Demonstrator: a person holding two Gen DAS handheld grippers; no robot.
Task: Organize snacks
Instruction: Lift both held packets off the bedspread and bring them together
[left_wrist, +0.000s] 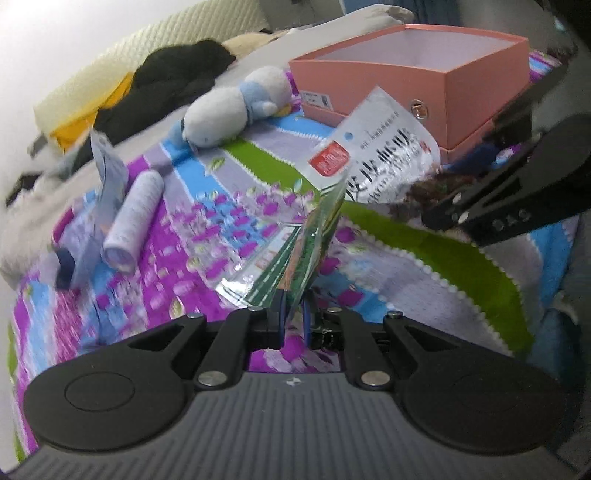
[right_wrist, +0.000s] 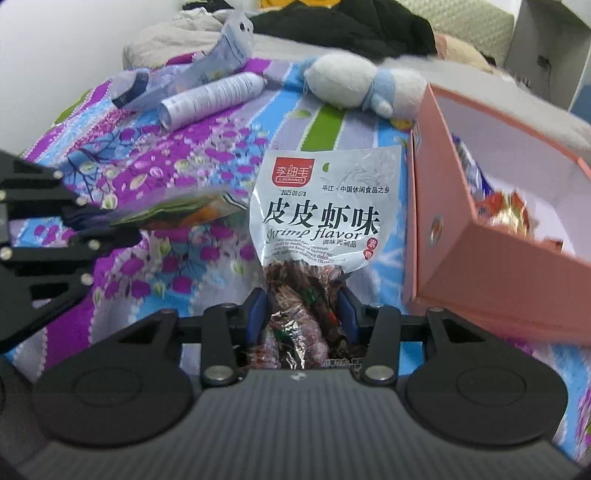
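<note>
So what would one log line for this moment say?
left gripper: holds green packet | right gripper: holds shrimp snack bag | pink box: open, snacks inside

My views are bright and evenly lit, fisheye-bent at the edges; motion blur smears the bedspread (left_wrist: 177, 236), foil glints.

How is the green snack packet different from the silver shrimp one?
The green packet is flat and thin, while the silver shrimp packet is puffier, with dark snack showing at its bottom. The green packet is pinched by the left gripper; the silver shrimp packet is pinched by the right gripper. Both are held above the flowery blanket, near the pink box.
</note>
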